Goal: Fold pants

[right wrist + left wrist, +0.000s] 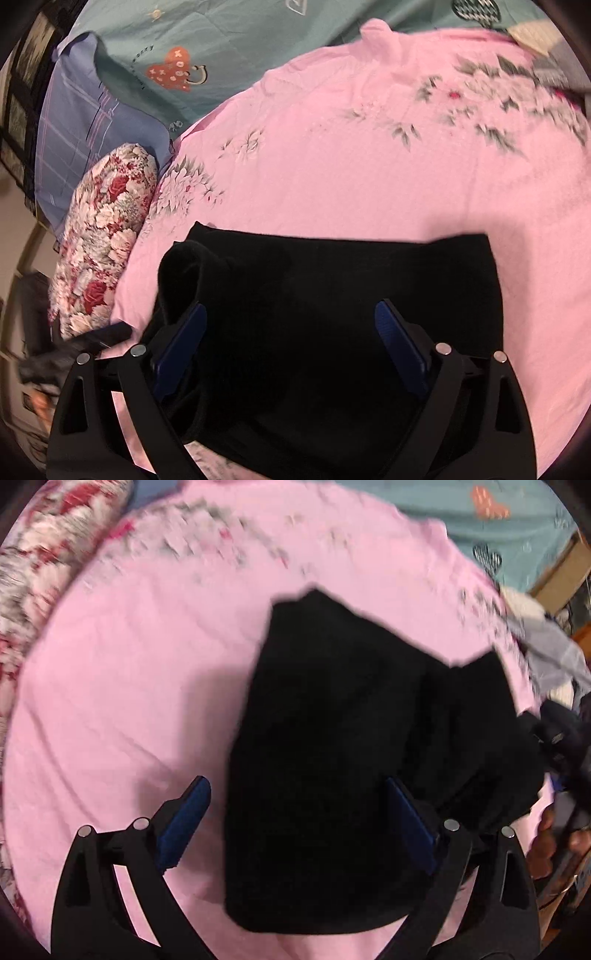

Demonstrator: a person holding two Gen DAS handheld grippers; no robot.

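The black pants (332, 295) lie folded into a compact block on the pink sheet (351, 155) that covers the bed, toward the near edge where the person stands. From the right wrist view the block reads as a broad rectangle whose long axis runs side to side, parallel to that near edge, its far edge straight and its right corner square. At its left end a fold of cloth stands up in a rounded hump instead of lying flat. In the left wrist view, which is blurred, the same pants (332, 757) look like a tall slab running away from the camera, with one pointed corner aimed at the far side of the sheet (129, 664) and a second, lower layer spreading to the right. The left gripper (299, 819) is spread wide above the near part of the pants, its left finger over bare sheet and its right one over the cloth; it grips nothing. The right gripper (290, 343) is likewise released, jaws wide apart over the middle of the block, with the raised hump just beside its left finger; whether that finger touches the cloth I cannot tell. A flowered pillow (103, 240) lies along the left edge of the sheet, with a blue pillow (85, 122) behind it and a teal cover (229, 55) beyond the far edge. Other clothes (550, 661) are heaped at the right edge in the left wrist view.
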